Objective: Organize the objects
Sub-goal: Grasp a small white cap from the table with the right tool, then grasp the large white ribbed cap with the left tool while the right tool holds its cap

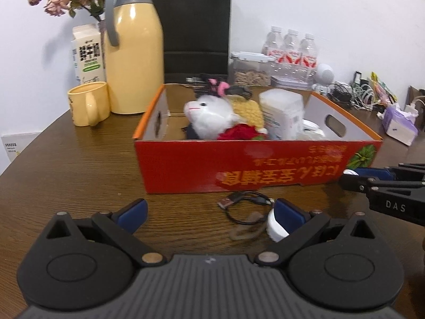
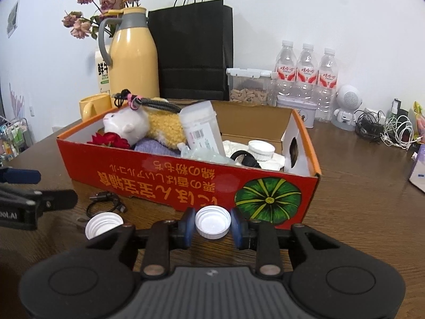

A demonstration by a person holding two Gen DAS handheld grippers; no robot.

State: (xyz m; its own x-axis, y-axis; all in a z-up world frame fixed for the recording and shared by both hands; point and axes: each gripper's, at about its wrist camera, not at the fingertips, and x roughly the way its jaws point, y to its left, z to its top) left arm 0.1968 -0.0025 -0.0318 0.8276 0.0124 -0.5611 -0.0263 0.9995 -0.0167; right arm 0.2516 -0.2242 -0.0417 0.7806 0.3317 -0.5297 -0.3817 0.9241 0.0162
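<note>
Red box just behind cap; cable alongside.

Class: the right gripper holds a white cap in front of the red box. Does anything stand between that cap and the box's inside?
Only the box's near wall stands between the white cap, clamped in the right gripper, and the inside. Nothing visible blocks the way over it.

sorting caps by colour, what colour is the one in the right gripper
White: the bottle cap pinched in the right gripper shows best in the right wrist view.
</note>
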